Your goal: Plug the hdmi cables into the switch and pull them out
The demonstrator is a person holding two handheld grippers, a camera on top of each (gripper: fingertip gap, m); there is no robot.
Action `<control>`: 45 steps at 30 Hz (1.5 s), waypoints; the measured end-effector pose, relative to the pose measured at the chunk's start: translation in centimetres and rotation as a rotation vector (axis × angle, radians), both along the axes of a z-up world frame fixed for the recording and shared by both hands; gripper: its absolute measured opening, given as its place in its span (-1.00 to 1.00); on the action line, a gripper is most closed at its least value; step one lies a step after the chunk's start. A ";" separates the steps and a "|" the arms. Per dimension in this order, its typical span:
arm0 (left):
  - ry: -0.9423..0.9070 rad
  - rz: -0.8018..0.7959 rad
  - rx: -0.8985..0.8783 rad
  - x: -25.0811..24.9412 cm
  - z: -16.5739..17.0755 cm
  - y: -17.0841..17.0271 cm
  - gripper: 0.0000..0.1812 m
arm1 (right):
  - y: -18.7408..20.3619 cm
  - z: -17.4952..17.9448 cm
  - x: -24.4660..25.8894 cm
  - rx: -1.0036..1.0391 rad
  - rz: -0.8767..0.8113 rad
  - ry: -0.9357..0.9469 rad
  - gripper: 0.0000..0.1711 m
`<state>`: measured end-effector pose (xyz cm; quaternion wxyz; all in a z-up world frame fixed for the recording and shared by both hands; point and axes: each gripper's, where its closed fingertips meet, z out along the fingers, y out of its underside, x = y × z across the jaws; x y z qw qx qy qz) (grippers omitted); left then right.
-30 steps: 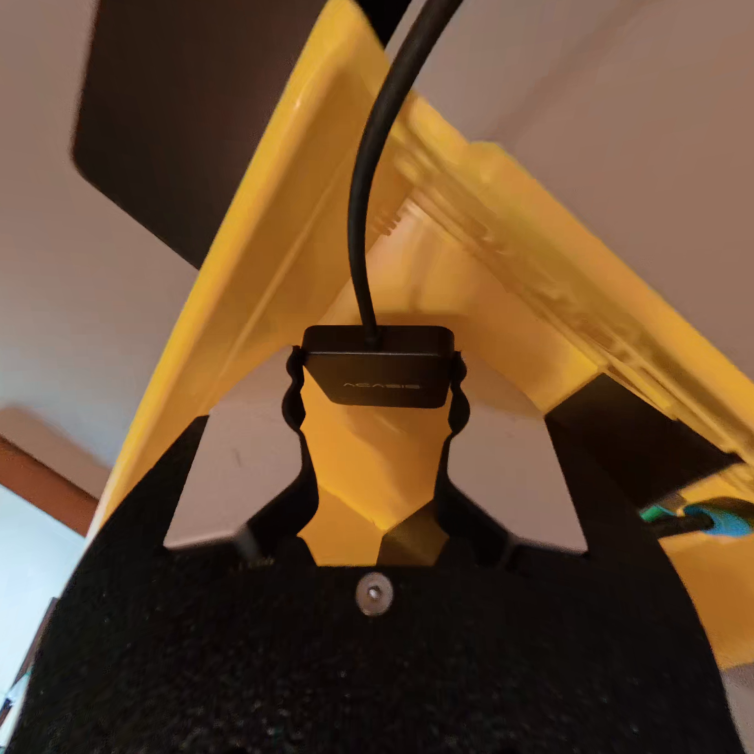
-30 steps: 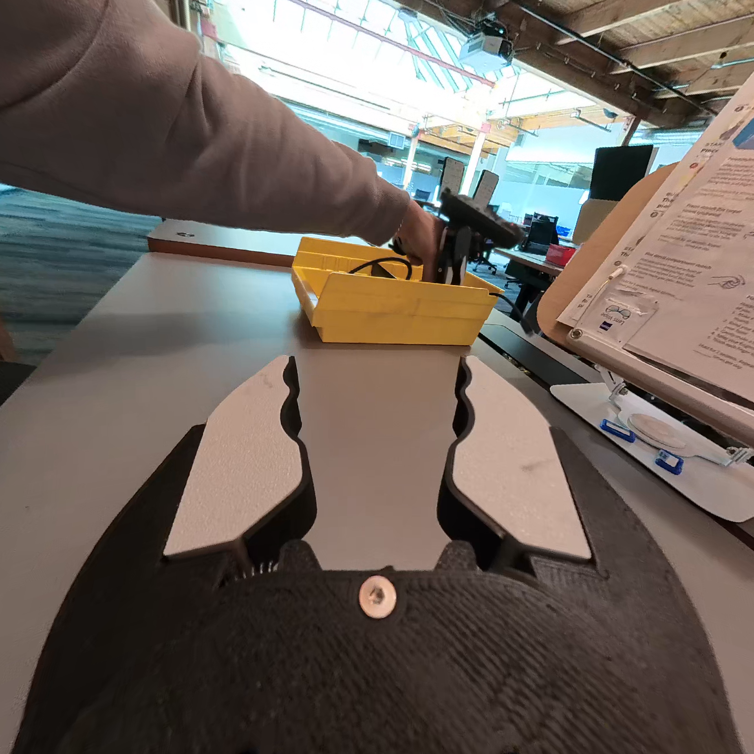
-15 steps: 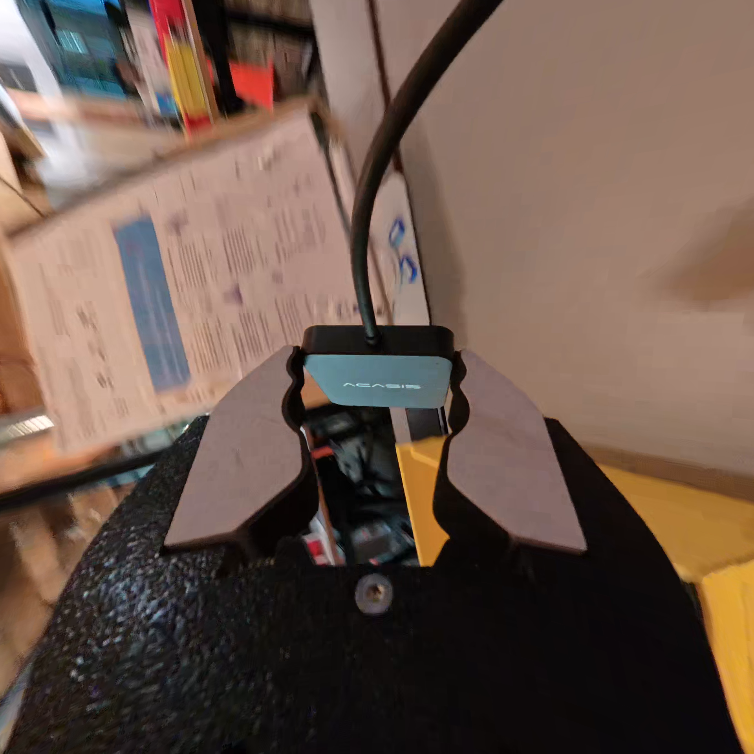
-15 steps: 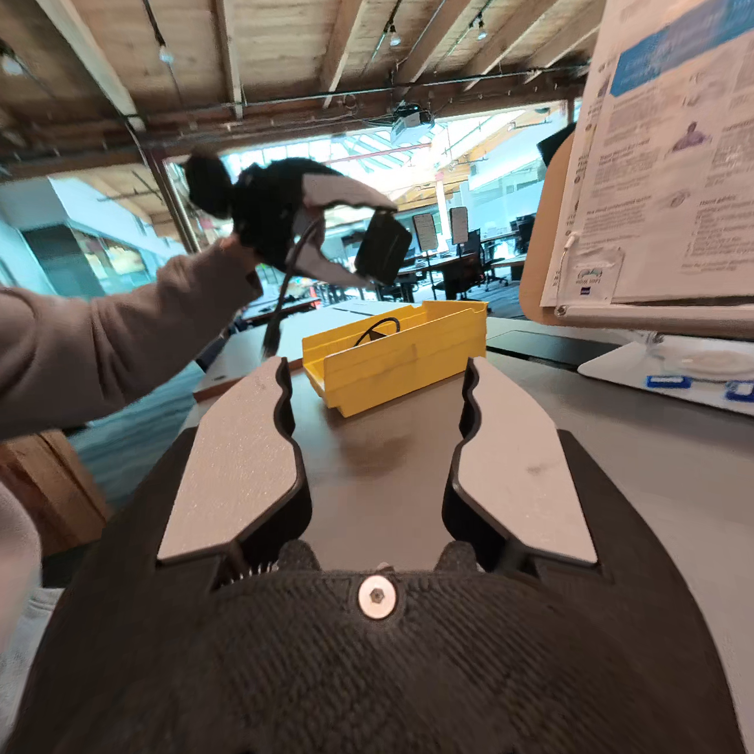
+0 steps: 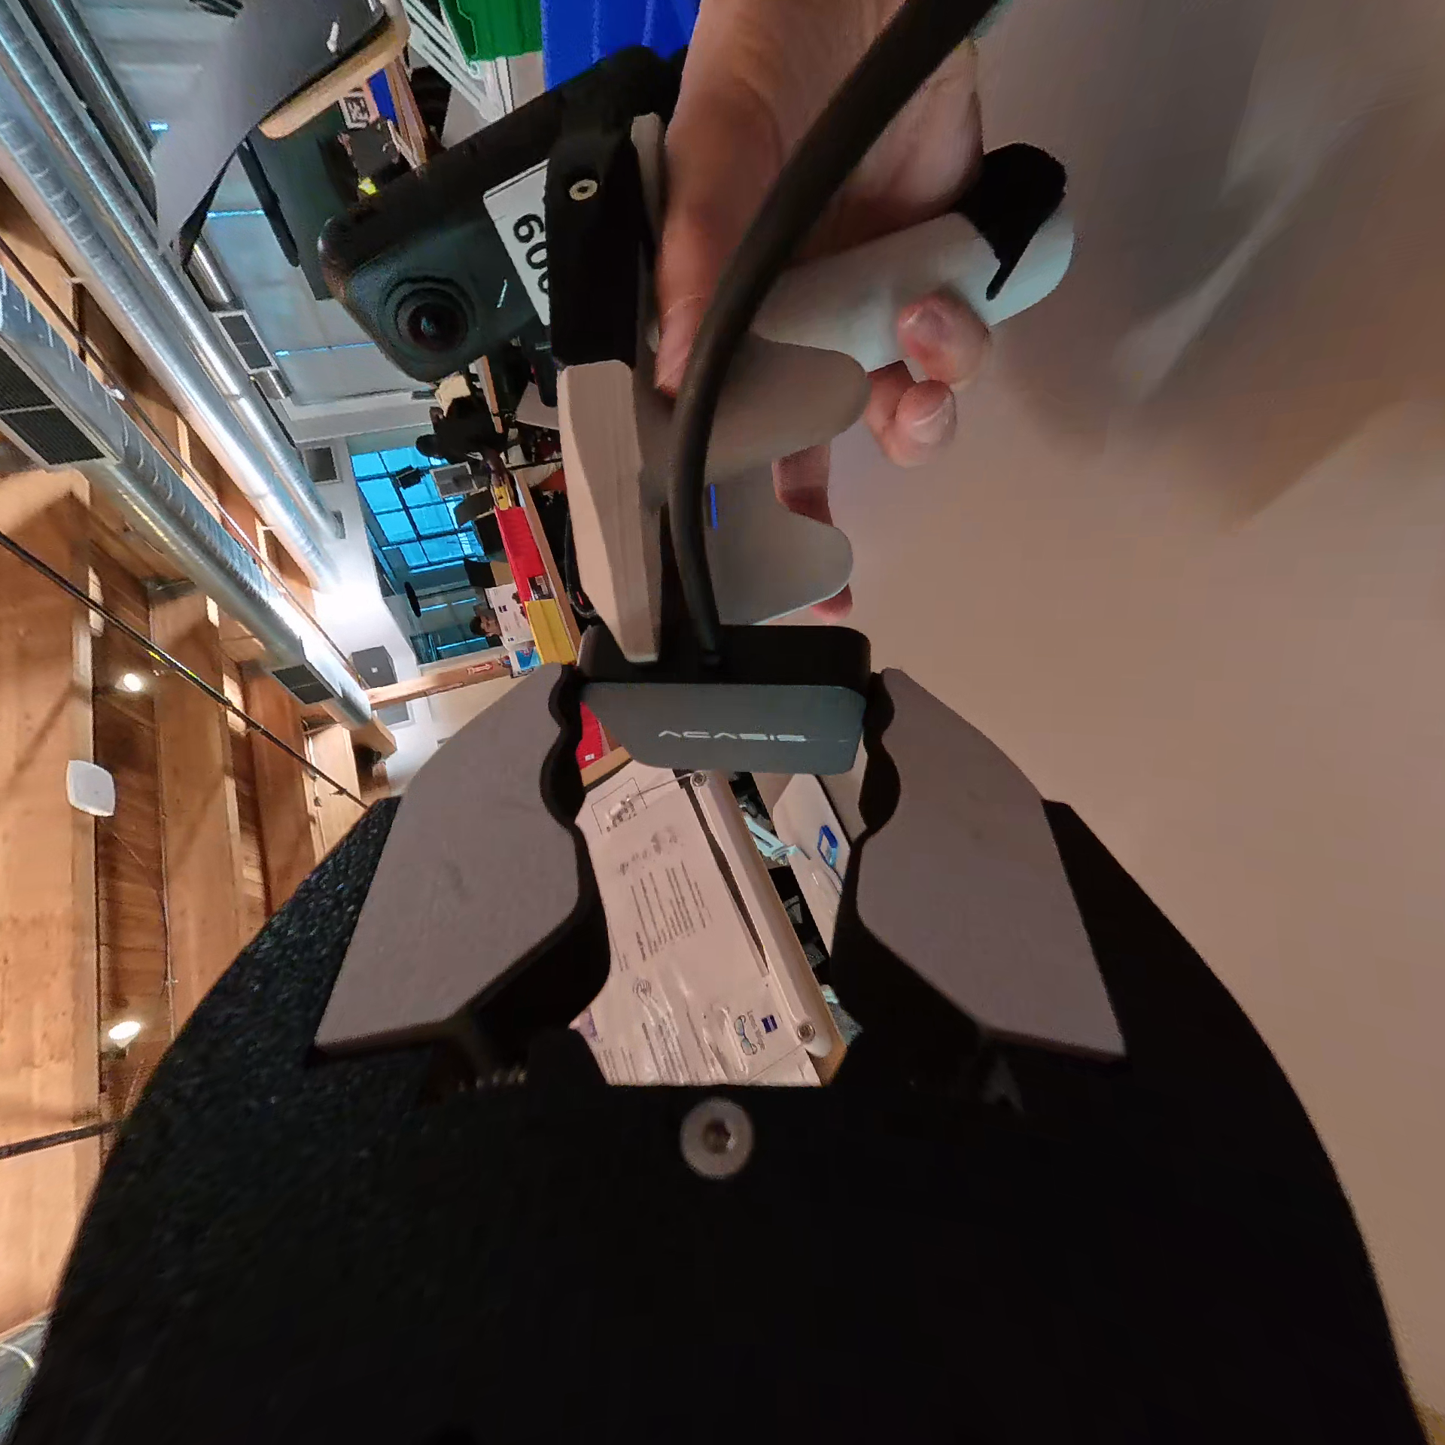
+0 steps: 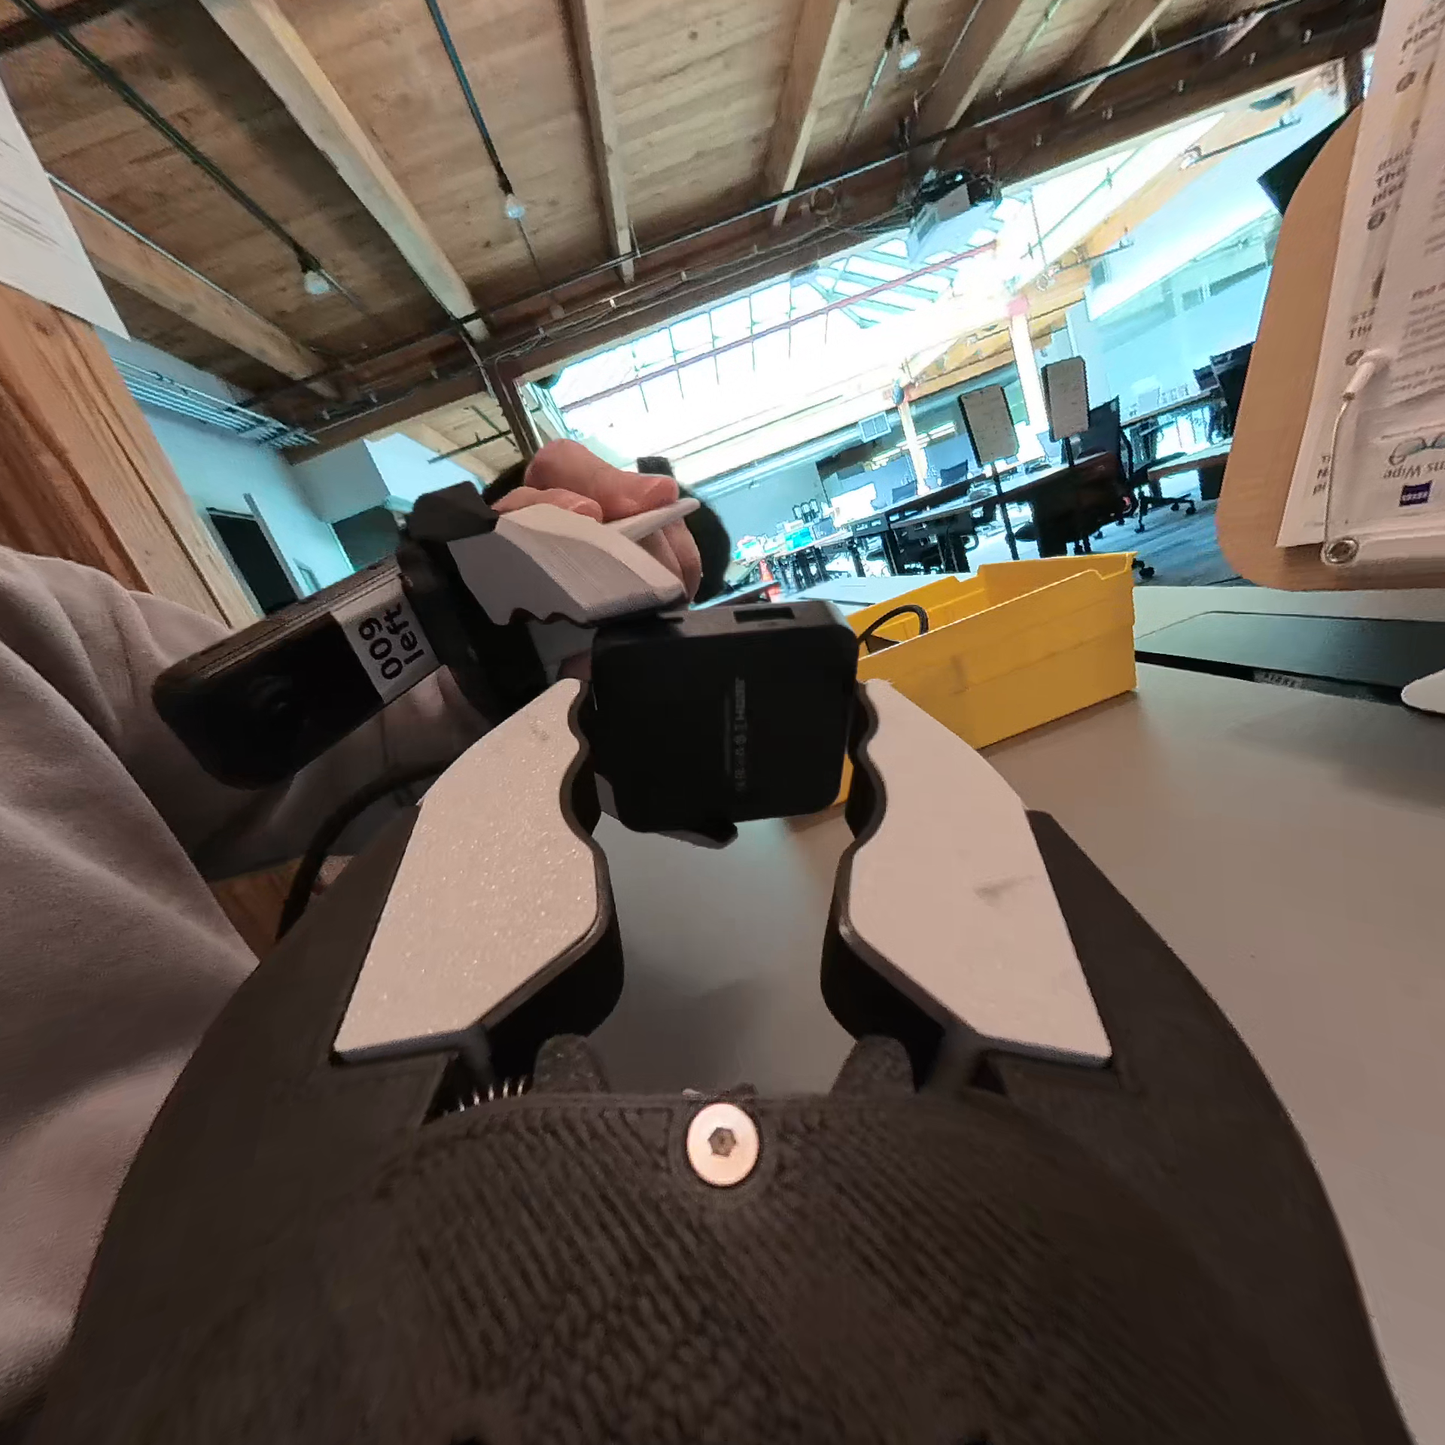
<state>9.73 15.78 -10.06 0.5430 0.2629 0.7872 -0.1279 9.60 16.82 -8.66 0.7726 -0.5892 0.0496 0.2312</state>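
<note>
A grey sleeve [image 6: 102,821] fills the left edge of the right wrist view, leading to a hand [image 6: 602,500] that grips the left gripper [image 5: 723,708], whose jaws are clamped on the sides of a flat dark switch [image 5: 727,723] held in the air above the table [image 6: 1173,821]. A black cable [image 5: 704,406] rises from the switch's far edge in the left wrist view and curves up past the person's other hand [image 5: 790,203], which carries the right gripper [image 6: 723,754]. In the right wrist view that gripper's jaws stand at a middling spread on either side of the switch [image 6: 719,719], with a thin gap showing at the right finger; at the left finger the black of the switch merges with the black of the jaw, so contact there cannot be told, and the grip appears not to have closed. In the left wrist view, one pale finger of the right gripper [image 5: 618,500] lies against the switch's upper edge beside the cable root. To the right, a yellow bin [image 6: 1009,633] sits on the table with a loop of black cord [image 6: 899,625] in it, well apart from the switch. At the far right edge a board with printed sheets [image 6: 1376,328] leans upright.
</note>
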 end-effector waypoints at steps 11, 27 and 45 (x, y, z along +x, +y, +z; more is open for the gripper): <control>0.015 -0.100 0.051 -1.7 -1.5 -1.5 -0.24 | 0.0 -0.7 -1.8 -0.009 0.017 -0.195 -0.23; 0.905 0.169 -1.397 -1.1 4.0 2.1 -0.21 | -3.3 3.1 1.2 0.235 -0.251 -0.282 -0.21; 2.150 -0.312 -2.029 -2.3 1.0 -1.9 -0.85 | -2.1 1.5 -2.0 0.230 -0.119 -0.426 -0.21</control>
